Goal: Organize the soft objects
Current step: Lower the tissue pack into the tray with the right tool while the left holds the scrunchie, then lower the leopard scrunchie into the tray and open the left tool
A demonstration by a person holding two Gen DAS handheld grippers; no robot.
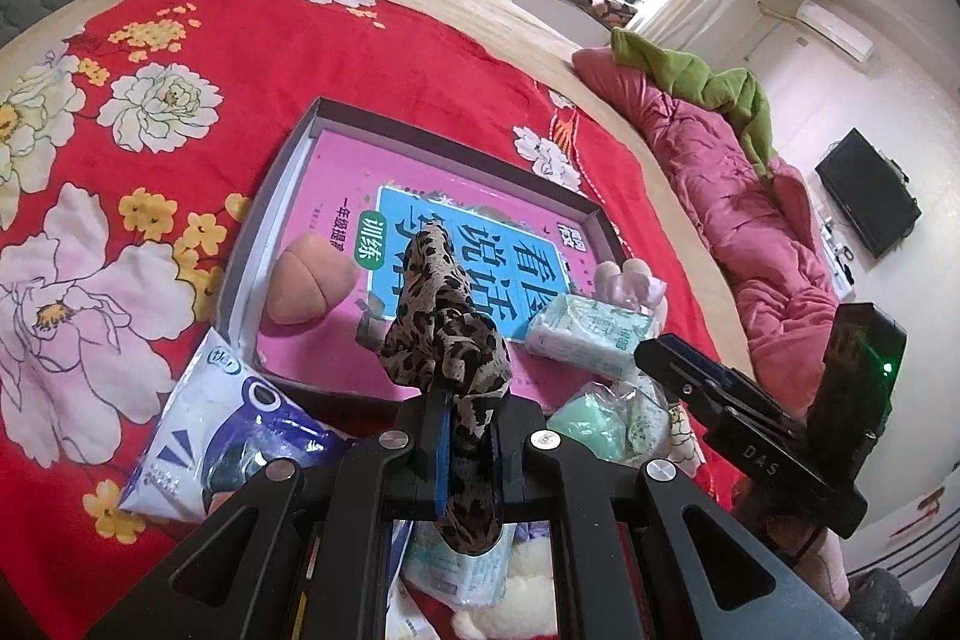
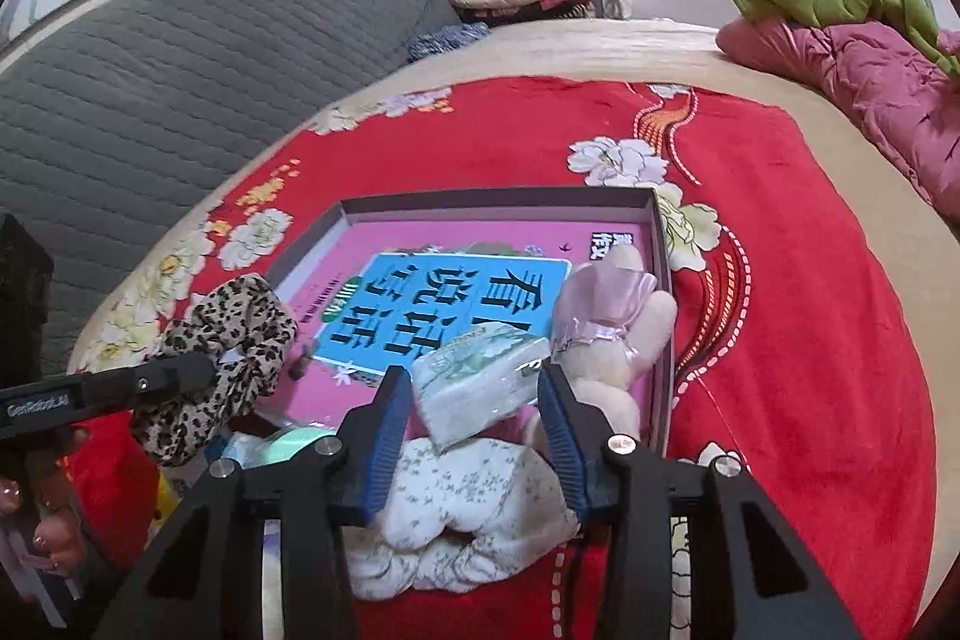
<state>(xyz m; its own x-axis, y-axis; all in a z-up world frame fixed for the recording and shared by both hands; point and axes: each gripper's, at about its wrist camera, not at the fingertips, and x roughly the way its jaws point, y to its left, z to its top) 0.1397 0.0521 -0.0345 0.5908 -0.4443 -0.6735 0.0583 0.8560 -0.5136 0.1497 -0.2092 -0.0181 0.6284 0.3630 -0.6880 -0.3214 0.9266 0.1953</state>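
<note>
Both claws, left [image 1: 468, 436] and right [image 2: 474, 436], are black with blue ribbed pads [image 2: 390, 436] and silver screws.

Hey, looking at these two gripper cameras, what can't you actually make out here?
- Book cover: the title is partly covered in both views by the leopard scrunchie, tissue pack and peach plush.
- Items under the left gripper: its frame hides them in the left view.
- Blue-white pouch: print too small to read.
- Right gripper: open around the tissue pack; contact unclear.

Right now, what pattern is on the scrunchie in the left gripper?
Leopard print, tan with dark spots; the scrunchie shows best in the left wrist view.
</note>
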